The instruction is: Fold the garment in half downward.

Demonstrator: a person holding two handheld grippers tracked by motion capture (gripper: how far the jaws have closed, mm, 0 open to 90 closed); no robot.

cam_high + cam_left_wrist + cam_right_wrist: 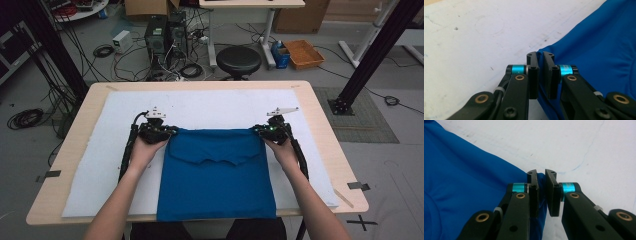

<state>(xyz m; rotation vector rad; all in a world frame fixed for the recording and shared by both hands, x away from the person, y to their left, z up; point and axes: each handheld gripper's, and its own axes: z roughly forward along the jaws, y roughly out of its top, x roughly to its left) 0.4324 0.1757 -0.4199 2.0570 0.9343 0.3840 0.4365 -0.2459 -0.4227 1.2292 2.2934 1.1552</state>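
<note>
Both your left gripper (172, 131) and right gripper (257, 130) pinch the blue cloth (216, 175) by thin corners, so uneven pulling could slip one free.

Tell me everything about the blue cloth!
The blue cloth is plain, bright blue and looks smooth and stretchy, like a sports shirt. It lies on the white sheet over the wooden table, its near edge hanging off the front. Its far part is folded toward the person, showing a curved neckline edge. The left gripper and right gripper each pinch a far corner of the fold between their fingers.
</note>
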